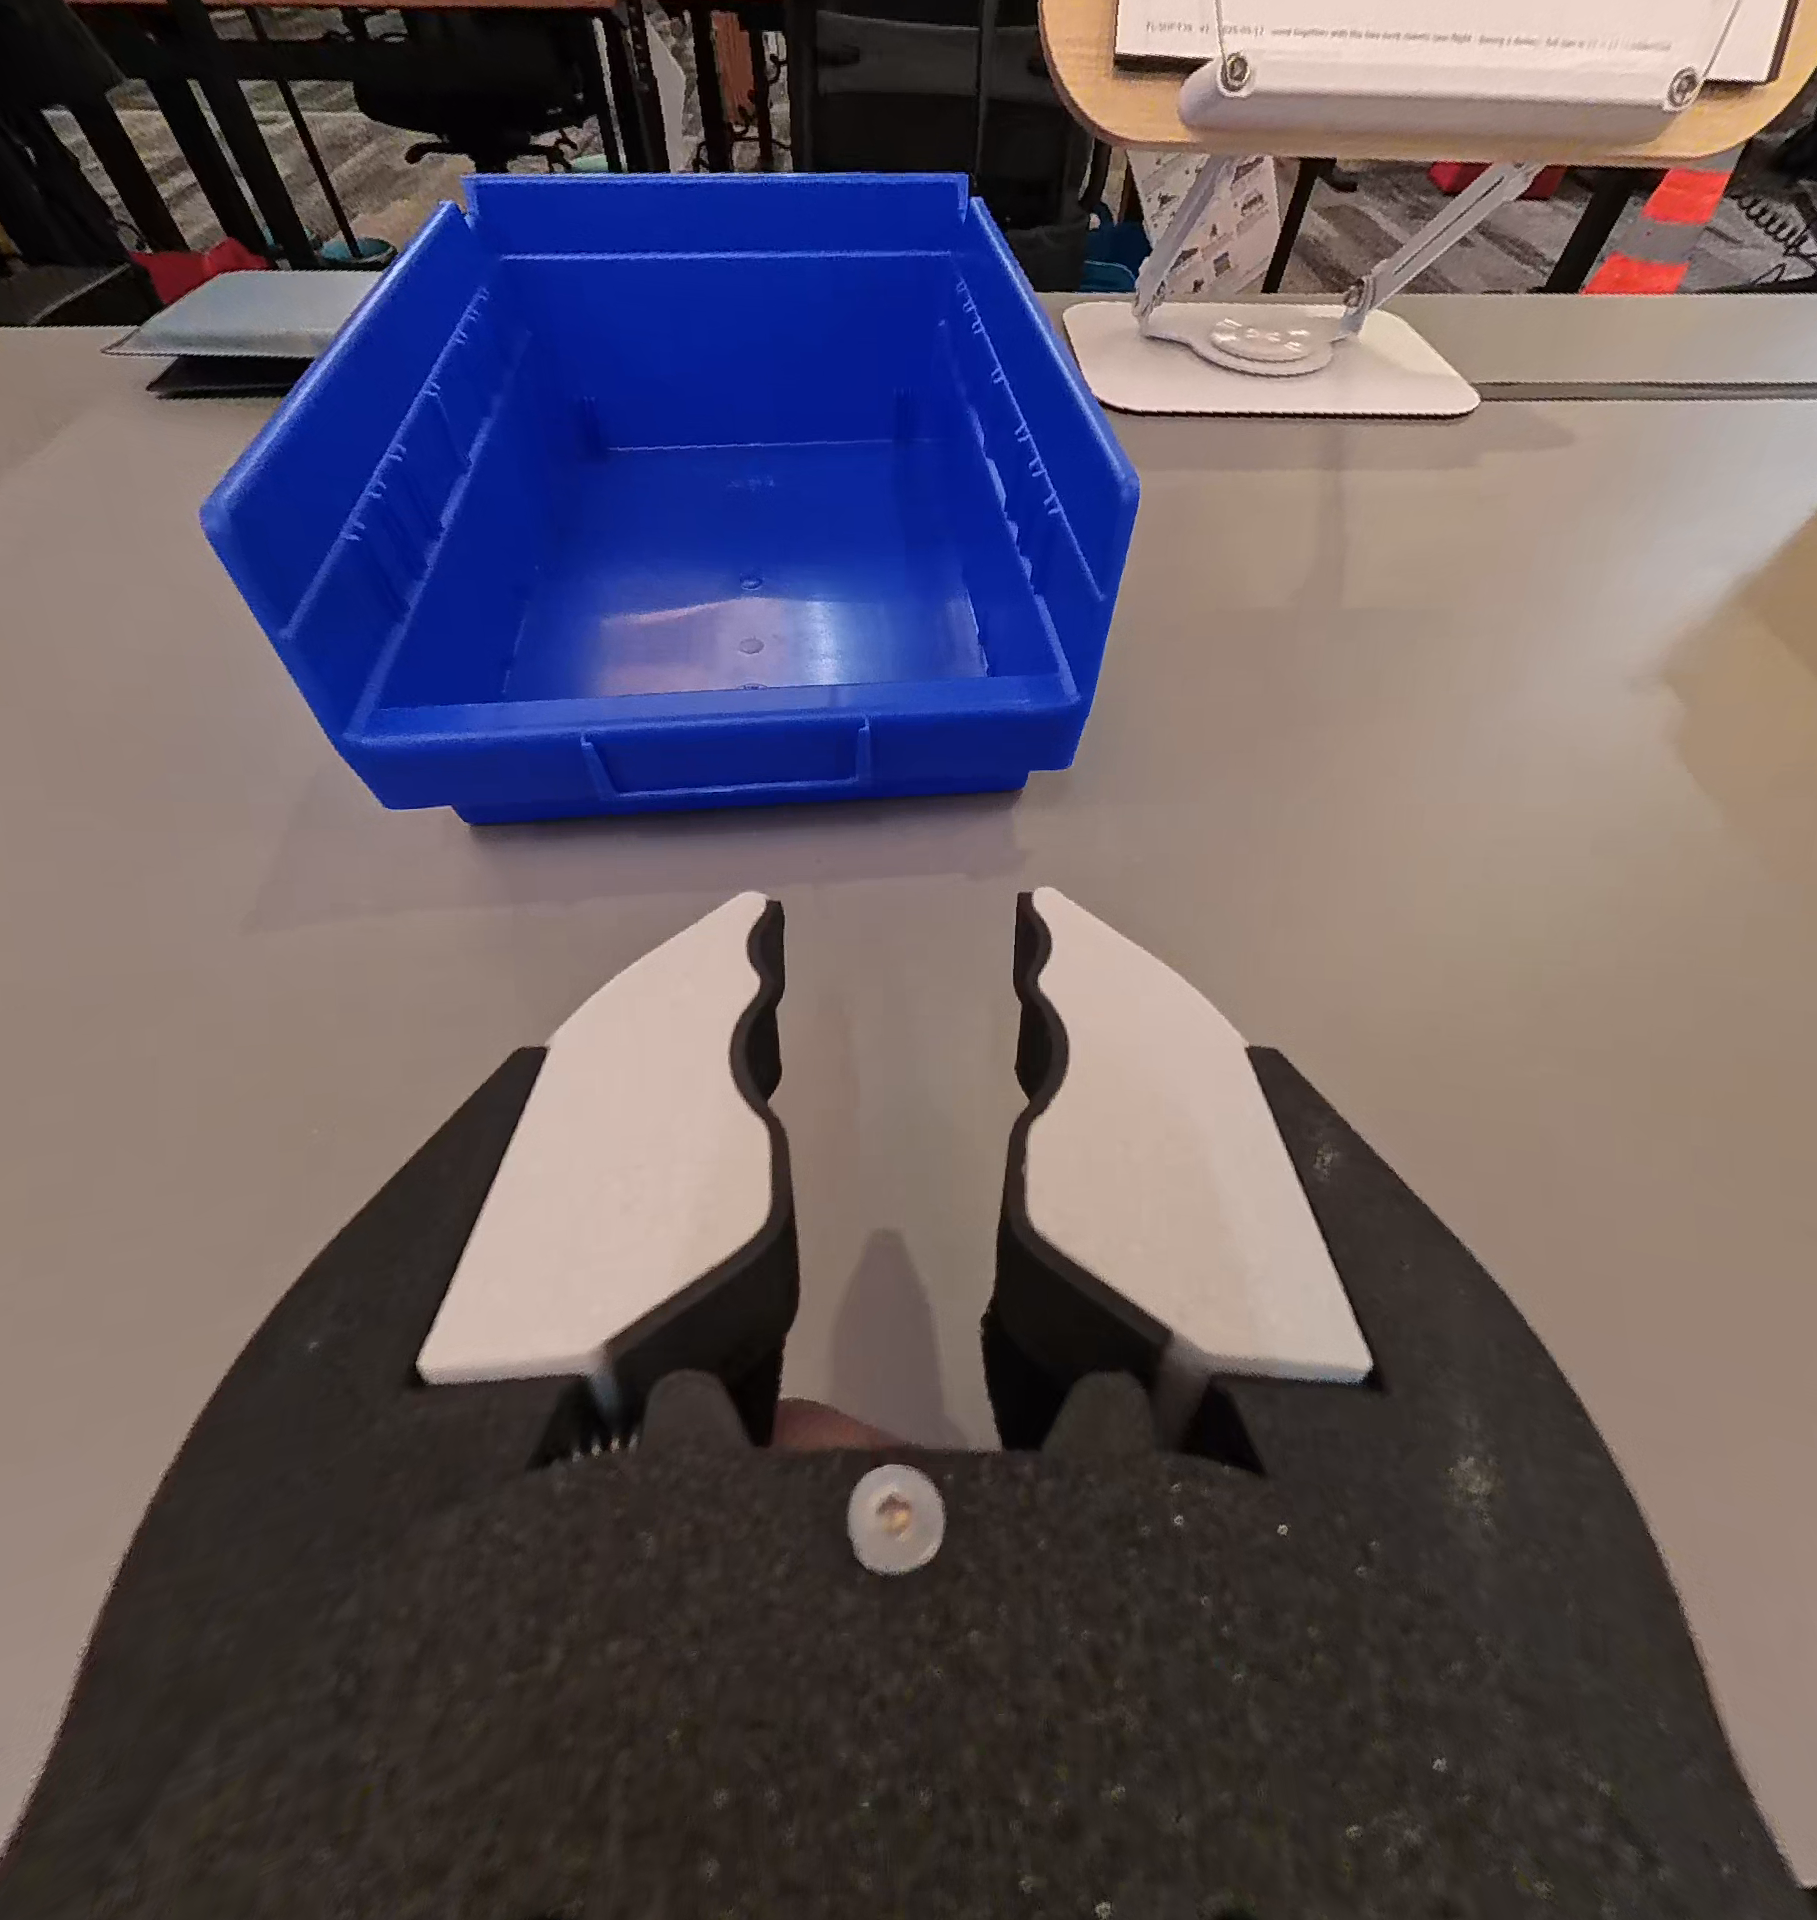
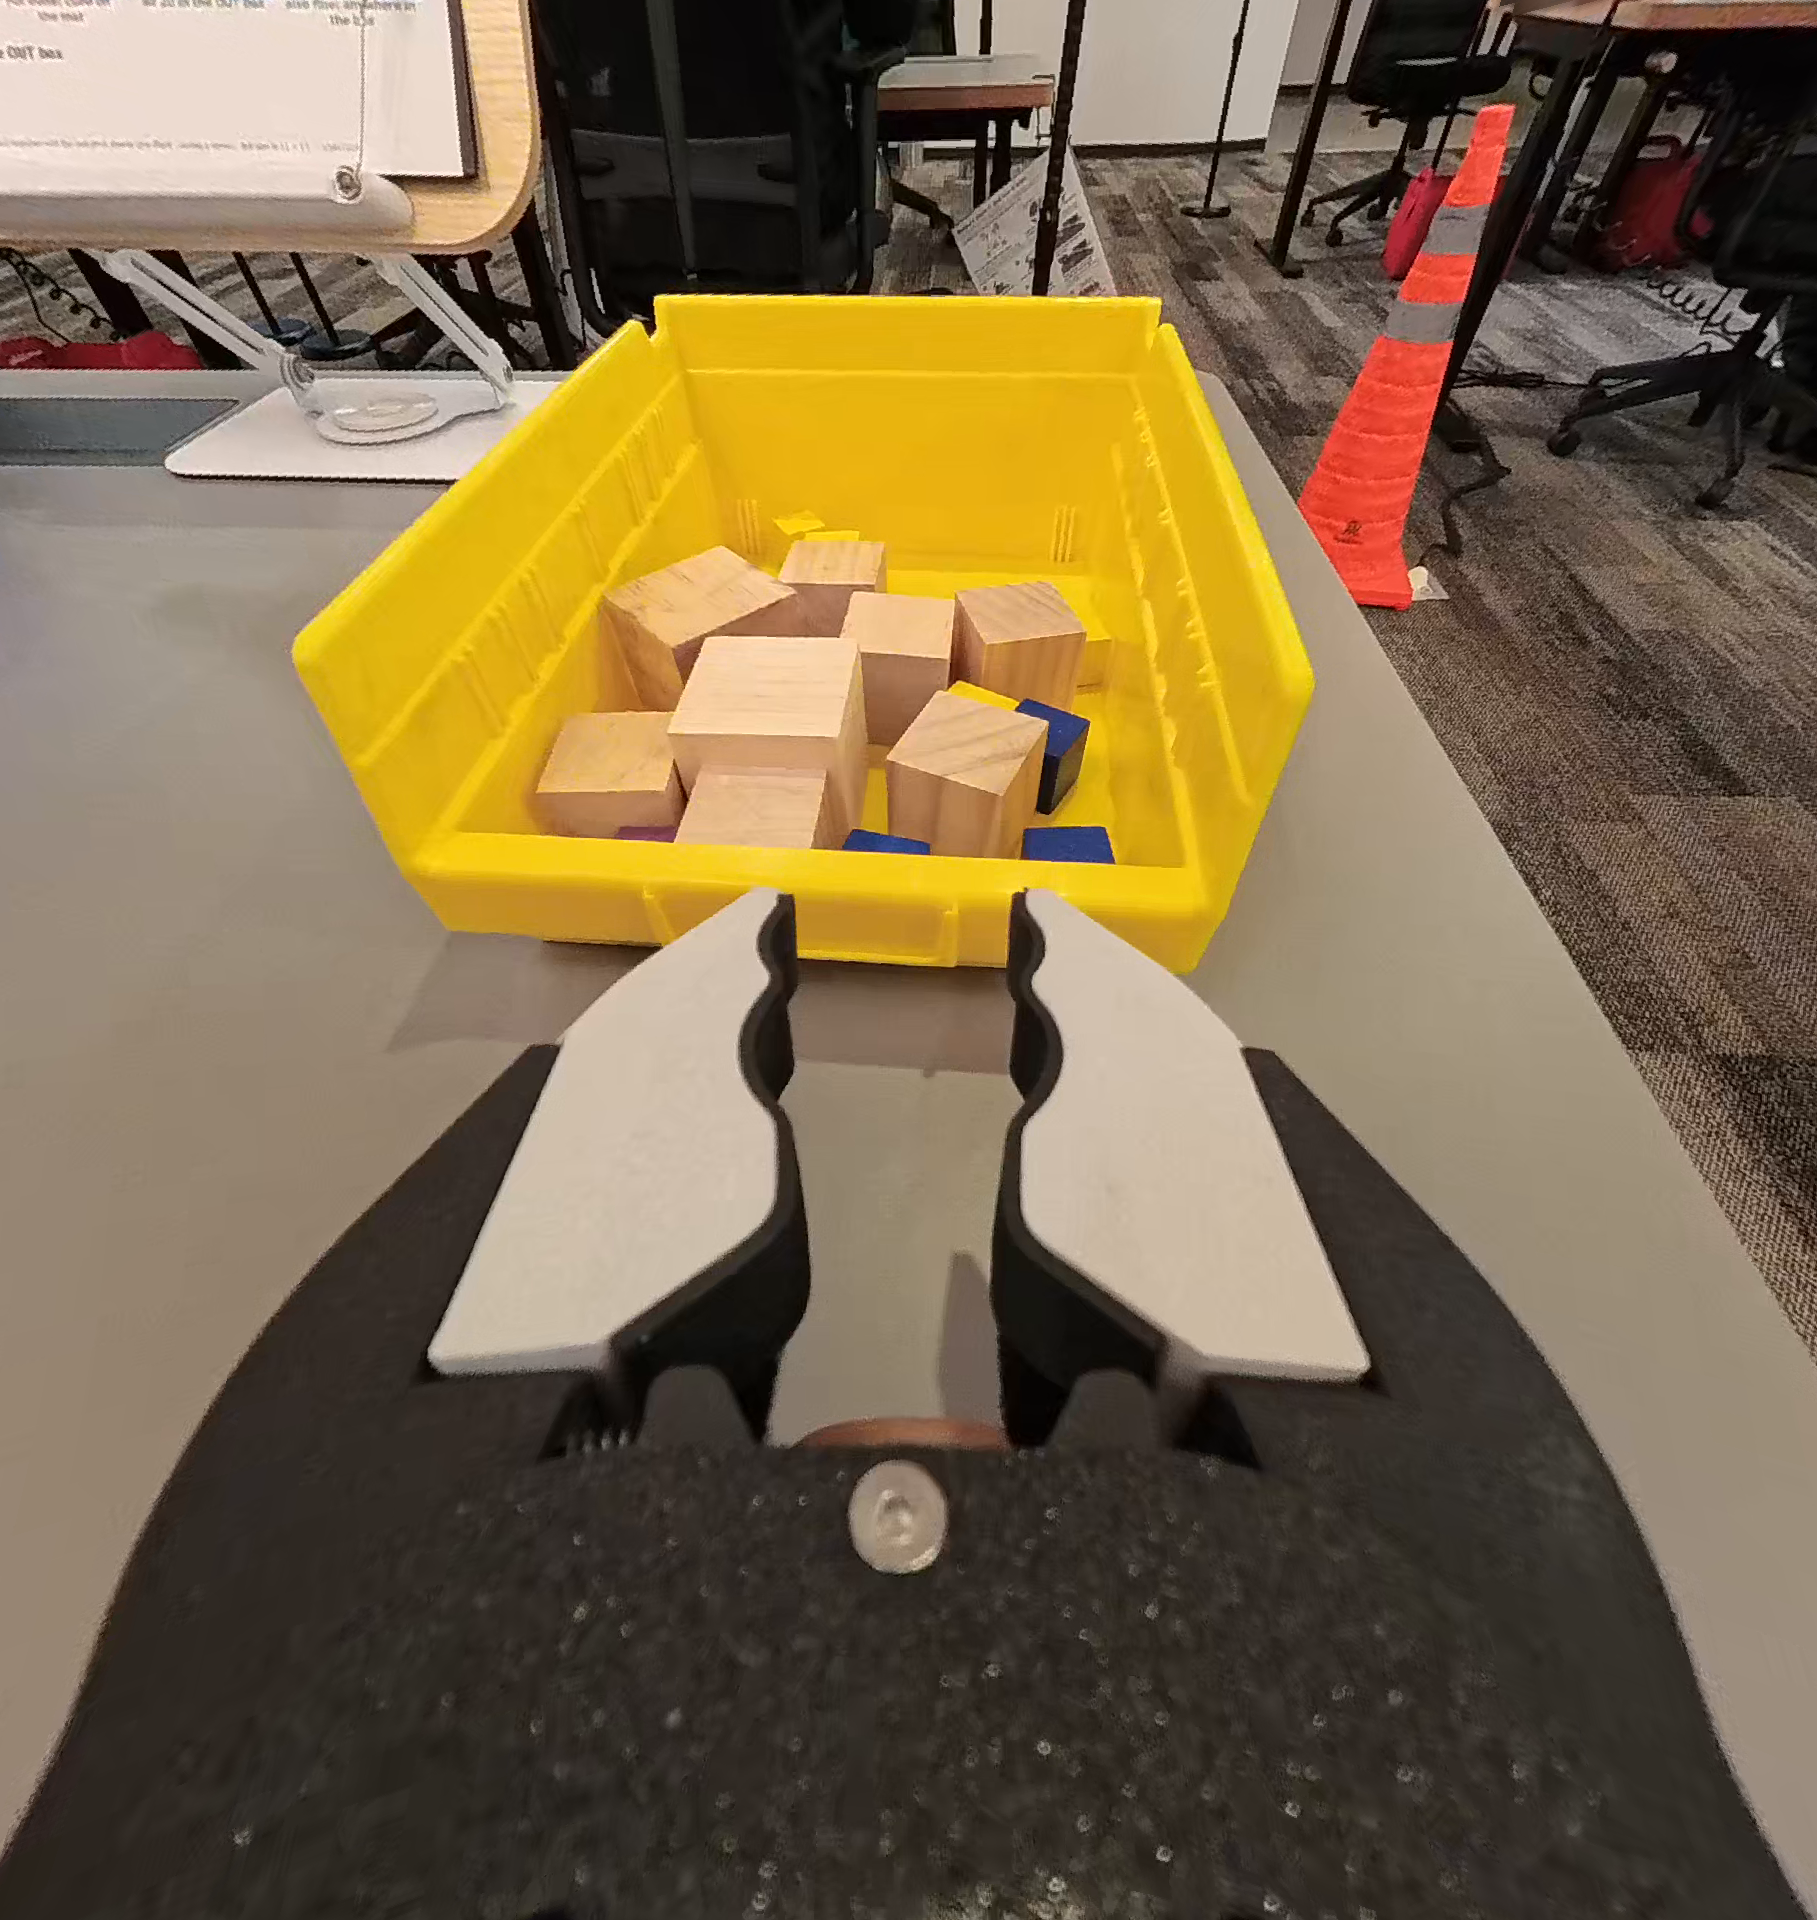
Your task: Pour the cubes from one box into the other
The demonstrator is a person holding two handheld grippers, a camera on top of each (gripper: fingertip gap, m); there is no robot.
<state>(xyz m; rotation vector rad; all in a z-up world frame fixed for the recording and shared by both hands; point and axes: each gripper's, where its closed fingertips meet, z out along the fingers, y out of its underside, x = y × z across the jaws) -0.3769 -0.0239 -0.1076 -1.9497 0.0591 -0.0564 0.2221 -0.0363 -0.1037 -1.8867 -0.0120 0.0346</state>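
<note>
Left gripper (image 1: 899, 904) spread wide over grey table (image 1: 1403, 831), short of empty blue box (image 1: 675, 748), right gripper (image 2: 902, 902) parted too, tips at yellow box (image 2: 530, 883) front lip, wooden cubes (image 2: 769, 696) heaped inside, few blue ones (image 2: 1065, 844) alongside

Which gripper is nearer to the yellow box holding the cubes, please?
Right. The right gripper is open with its fingertips just short of the yellow box's front lip. The left gripper faces the empty blue box; only a yellow sliver shows at its far right.

Bright even indoor light, soft shadows, glare on table (image 1: 1403, 727), wide-angle edge bending, slight foreground blur
</note>
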